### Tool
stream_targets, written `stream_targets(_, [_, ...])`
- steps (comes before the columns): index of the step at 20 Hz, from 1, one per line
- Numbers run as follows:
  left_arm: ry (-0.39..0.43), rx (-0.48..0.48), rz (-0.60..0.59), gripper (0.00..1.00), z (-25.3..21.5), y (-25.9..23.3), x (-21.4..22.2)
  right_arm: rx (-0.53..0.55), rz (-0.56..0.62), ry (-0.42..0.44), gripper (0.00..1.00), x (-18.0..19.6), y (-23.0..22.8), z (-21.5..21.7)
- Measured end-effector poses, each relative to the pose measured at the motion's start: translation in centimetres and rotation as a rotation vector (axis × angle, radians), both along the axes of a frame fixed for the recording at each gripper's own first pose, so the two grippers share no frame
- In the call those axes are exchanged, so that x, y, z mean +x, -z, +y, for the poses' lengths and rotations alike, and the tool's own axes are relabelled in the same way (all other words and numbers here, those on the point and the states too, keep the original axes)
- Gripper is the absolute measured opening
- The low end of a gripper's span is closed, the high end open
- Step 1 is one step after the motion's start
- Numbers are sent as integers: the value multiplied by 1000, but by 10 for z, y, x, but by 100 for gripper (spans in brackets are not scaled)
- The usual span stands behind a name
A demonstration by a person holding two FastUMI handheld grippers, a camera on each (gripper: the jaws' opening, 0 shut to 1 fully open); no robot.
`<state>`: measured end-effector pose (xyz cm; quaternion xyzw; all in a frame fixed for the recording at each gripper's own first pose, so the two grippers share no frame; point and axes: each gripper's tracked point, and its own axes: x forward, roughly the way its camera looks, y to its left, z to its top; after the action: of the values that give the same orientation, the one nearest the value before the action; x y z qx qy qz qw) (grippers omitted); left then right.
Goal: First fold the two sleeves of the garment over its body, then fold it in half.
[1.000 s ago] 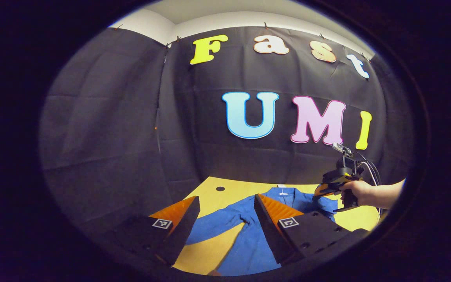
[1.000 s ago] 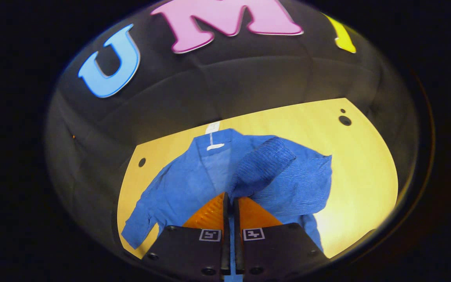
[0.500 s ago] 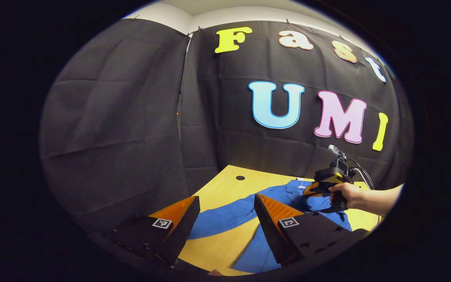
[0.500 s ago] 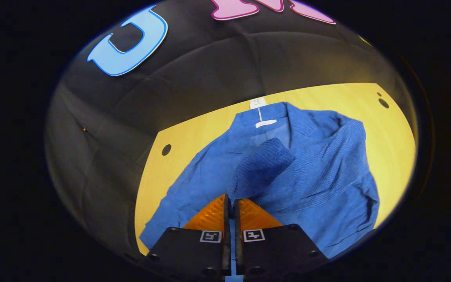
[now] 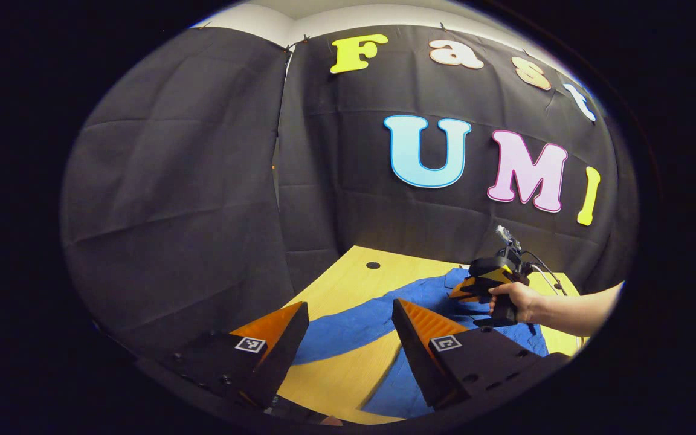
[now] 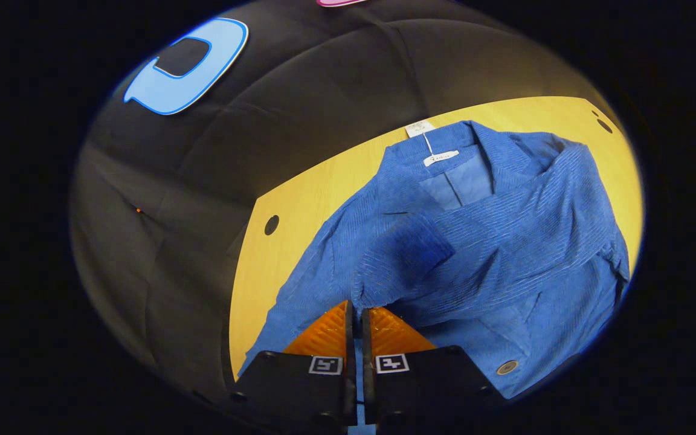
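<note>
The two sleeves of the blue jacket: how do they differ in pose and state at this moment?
The right sleeve is pinched at its cuff by the shut right gripper and drawn over the jacket body; the left sleeve lies stretched out flat on the table. The left sleeve is unheld: the left gripper hangs open above it. Both are the same ribbed blue cloth.

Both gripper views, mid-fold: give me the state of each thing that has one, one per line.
Right claw: shut on the right sleeve.
Right sleeve: pinched at its cuff, drawn over the jacket's body.
Left claw: open, holding nothing, above the table.
Left sleeve: flat on the table, not folded.
Jacket: lying open, collar toward the wall, not yet halved.
</note>
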<state>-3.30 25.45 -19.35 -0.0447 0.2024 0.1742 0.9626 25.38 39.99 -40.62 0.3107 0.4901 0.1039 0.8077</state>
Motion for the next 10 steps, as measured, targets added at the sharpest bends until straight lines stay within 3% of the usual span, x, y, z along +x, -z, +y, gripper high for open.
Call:
stream_targets(3, [0,2,0,81,-2,-1,3,53,29,-3,15,-3,-2,11])
stream_targets(5, [-2,-1,2,81,-2,1,4,105,27,-4,14,0,-6,18])
stream_targets(7, [-4,-4,5,81,-3,3,5,136,-10,2,59,9,-17,19])
stream_targets(8, [-4,-3,6,82,-3,6,4,138,-31,1,64,10,-19,20])
stream_targets(9, [-5,-1,5,82,-3,5,5,131,-48,-5,81,10,-23,16])
stream_targets(10, [-5,3,2,81,-2,6,7,116,-61,-17,83,8,-26,12])
